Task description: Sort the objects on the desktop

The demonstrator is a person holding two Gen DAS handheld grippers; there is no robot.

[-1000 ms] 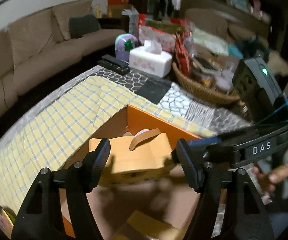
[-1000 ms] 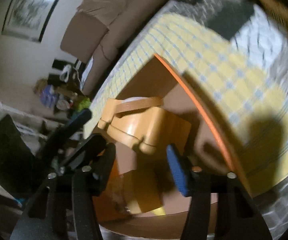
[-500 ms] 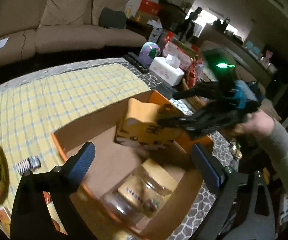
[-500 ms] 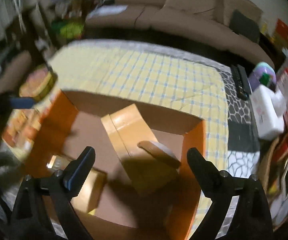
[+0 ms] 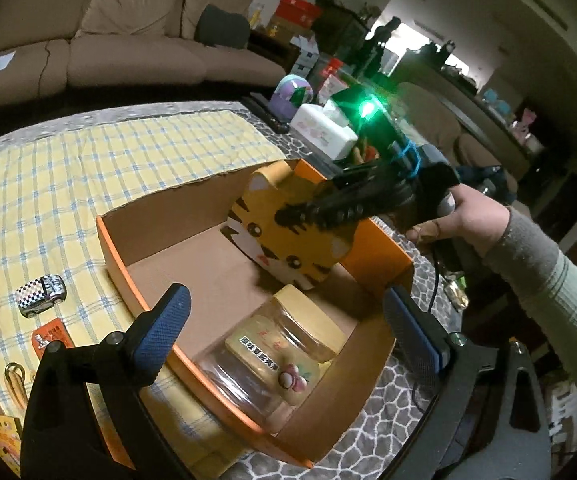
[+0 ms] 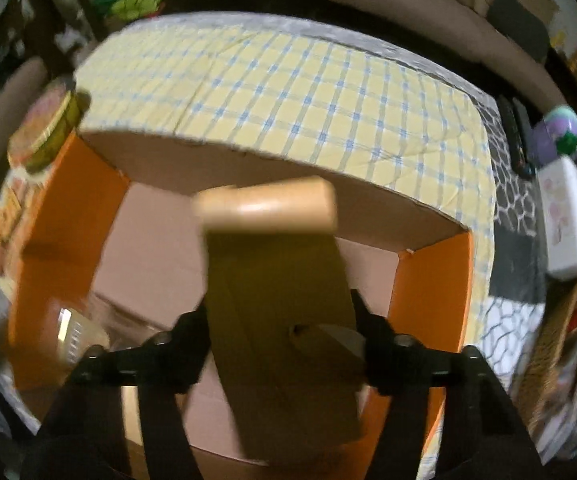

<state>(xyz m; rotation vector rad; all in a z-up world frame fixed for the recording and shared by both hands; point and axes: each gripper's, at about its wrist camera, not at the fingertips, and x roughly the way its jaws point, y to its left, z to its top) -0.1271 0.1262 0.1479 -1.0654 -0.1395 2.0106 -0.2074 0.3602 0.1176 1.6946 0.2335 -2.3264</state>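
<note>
Tiger-face box (image 5: 288, 232) sits between my right gripper's (image 6: 280, 336) pads, which have just been closing and now press its sides, inside the orange carton (image 5: 116, 252) against the far right wall. My left gripper (image 5: 288, 328) hangs spread wide, holding nothing, over the near rim above a clear jar (image 5: 272, 360). Bare carton floor lies left of the box.

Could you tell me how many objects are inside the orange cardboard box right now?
2. The yellow tiger-faced box, gripped by the right gripper, stands at the orange cardboard box's far end; the clear plastic jar lies at its near end. Smaller items may be hidden.
</note>
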